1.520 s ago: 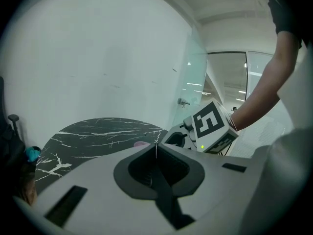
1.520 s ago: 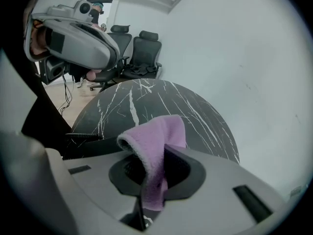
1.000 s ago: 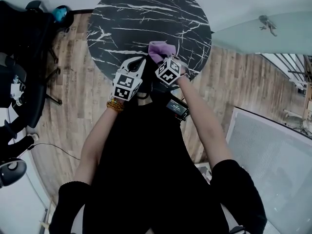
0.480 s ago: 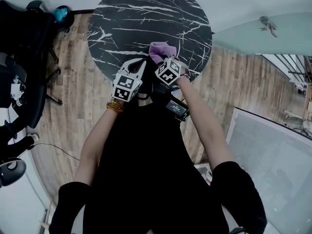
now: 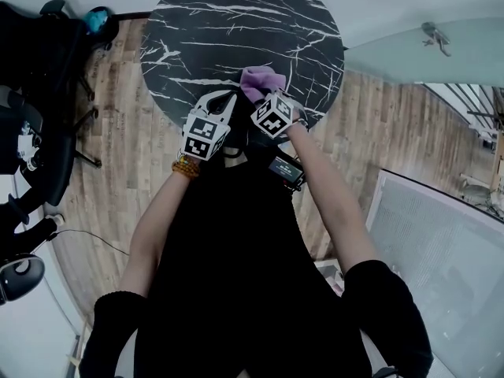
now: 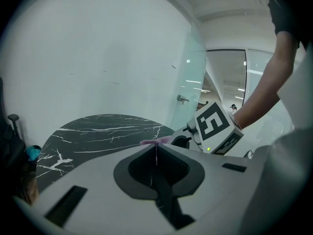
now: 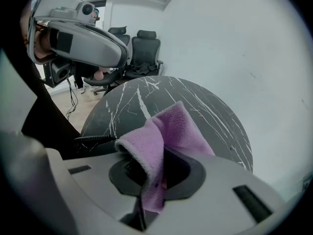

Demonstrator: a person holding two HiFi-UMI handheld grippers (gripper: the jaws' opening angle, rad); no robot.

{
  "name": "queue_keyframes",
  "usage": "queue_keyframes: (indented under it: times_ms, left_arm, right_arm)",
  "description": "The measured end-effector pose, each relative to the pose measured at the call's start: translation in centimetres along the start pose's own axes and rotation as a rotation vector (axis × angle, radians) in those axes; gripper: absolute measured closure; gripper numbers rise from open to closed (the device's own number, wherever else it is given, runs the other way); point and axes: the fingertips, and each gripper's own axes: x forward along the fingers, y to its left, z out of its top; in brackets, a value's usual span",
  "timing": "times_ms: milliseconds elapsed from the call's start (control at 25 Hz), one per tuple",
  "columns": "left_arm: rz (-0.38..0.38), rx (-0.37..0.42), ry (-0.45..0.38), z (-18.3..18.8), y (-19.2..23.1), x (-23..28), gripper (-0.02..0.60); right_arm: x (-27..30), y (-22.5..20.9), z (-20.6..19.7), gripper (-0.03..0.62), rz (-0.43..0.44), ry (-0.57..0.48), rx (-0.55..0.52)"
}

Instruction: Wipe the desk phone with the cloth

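My right gripper (image 5: 255,94) is shut on a purple cloth (image 5: 261,79) at the near edge of the round black marble table (image 5: 236,22). In the right gripper view the cloth (image 7: 166,131) folds up out of the shut jaws of the right gripper (image 7: 154,177). The black desk phone (image 5: 285,171) shows only its display under my right wrist; its coiled cord (image 7: 93,138) lies left of the cloth. The rest of it is hidden by grippers and dark clothing. My left gripper (image 5: 221,102) hovers just left, jaws shut on nothing, and the left gripper (image 6: 156,153) points over the table.
Black office chairs (image 5: 47,46) stand on the wood floor left of the table. A glass wall (image 5: 441,53) runs at the right. A thin cable (image 5: 79,239) lies on the floor at lower left. The far half of the tabletop (image 6: 98,129) is bare marble.
Nothing has clearly moved; both grippers stay at the table's near edge with the cloth still held in the right one.
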Motion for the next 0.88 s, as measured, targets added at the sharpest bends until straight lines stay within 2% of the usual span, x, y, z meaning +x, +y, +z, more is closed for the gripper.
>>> queue_keyframes:
  times_ms: [880]
  left_arm:
    - [-0.009,-0.011,0.006,-0.2,0.0,0.3,0.563]
  right_arm:
    - [0.0,2.0,-0.6,0.537,0.045,0.012,0.010]
